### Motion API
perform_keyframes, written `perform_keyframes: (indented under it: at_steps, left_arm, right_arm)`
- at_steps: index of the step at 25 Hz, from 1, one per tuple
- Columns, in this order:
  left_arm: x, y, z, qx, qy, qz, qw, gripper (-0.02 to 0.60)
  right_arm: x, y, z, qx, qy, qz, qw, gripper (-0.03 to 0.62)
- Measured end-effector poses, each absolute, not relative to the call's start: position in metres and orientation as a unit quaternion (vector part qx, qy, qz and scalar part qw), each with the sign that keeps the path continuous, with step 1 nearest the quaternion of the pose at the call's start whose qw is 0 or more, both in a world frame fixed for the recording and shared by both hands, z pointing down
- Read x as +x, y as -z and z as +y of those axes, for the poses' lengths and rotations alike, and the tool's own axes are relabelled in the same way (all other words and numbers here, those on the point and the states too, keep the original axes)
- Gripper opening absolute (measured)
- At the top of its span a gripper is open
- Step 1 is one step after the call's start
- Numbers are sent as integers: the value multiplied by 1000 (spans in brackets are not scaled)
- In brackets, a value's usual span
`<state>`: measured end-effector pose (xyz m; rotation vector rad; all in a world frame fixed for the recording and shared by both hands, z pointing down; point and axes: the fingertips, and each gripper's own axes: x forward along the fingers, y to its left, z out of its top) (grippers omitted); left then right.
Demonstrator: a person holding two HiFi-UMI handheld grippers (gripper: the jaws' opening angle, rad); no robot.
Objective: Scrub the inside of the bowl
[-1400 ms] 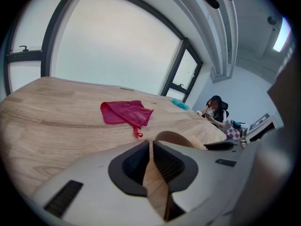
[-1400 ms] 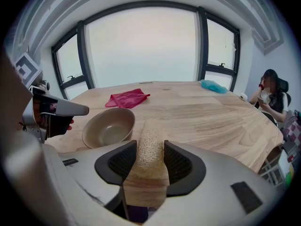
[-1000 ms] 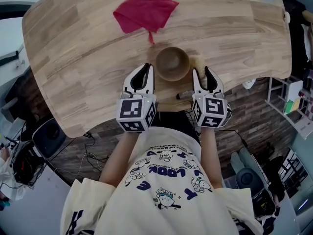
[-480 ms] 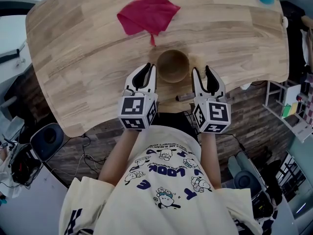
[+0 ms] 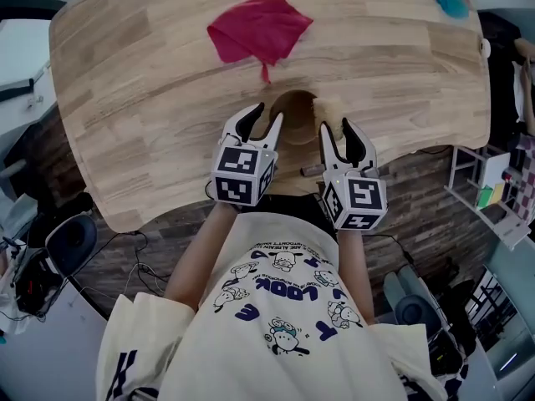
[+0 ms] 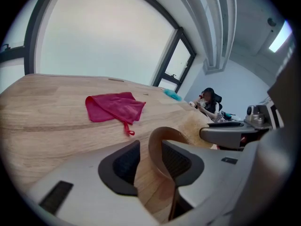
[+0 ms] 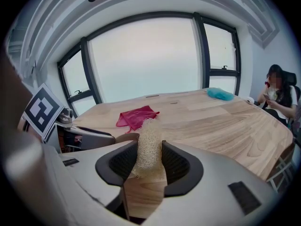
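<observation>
I see right gripper (image 7: pixel 149 146) with both pads pressed on loofah scrubber (image 7: pixel 148 128). Scrubber stands upright, top pokes above jaws. Just left of it, brown bowl (image 7: pixel 125 137), only part of rim visible. Behind on wooden table (image 7: pixel 225 126): crumpled red cloth (image 7: pixel 136 117) at middle, teal cloth (image 7: pixel 220 94) far right. Seated person (image 7: pixel 277 95) beyond table edge.

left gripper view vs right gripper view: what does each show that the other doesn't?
Only the left gripper view: the left gripper, its jaws just opened and standing apart, with the bowl wall between them and no pad pressing it. Only the right gripper view: the right gripper shut on the loofah, plus the left gripper's marker cube. Both: the wooden table, the red cloth, a teal item at the far edge, and a seated person in the background.
</observation>
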<state>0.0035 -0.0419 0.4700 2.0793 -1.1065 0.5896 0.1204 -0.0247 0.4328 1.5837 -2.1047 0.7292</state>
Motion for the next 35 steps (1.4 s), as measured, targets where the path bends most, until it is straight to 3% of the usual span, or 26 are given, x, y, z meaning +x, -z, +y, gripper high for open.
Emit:
perform_keyframes:
  at_steps: [10, 14, 18, 35]
  left_arm:
    - [16, -488, -50, 801, -264, -411, 345, 162]
    - [15, -494, -50, 796, -273, -420, 340, 78]
    - [17, -496, -52, 795, -269, -427, 337, 49]
    - [18, -496, -52, 799, -253, -429, 337, 44]
  right_arm:
    - [117, -440, -27, 556, -278, -755, 208, 152]
    - [112, -448, -27, 549, -284, -755, 218, 152]
    - [108, -460, -27, 542, -298, -752, 228, 152]
    - [109, -482, -30, 536, -352, -725, 250, 133]
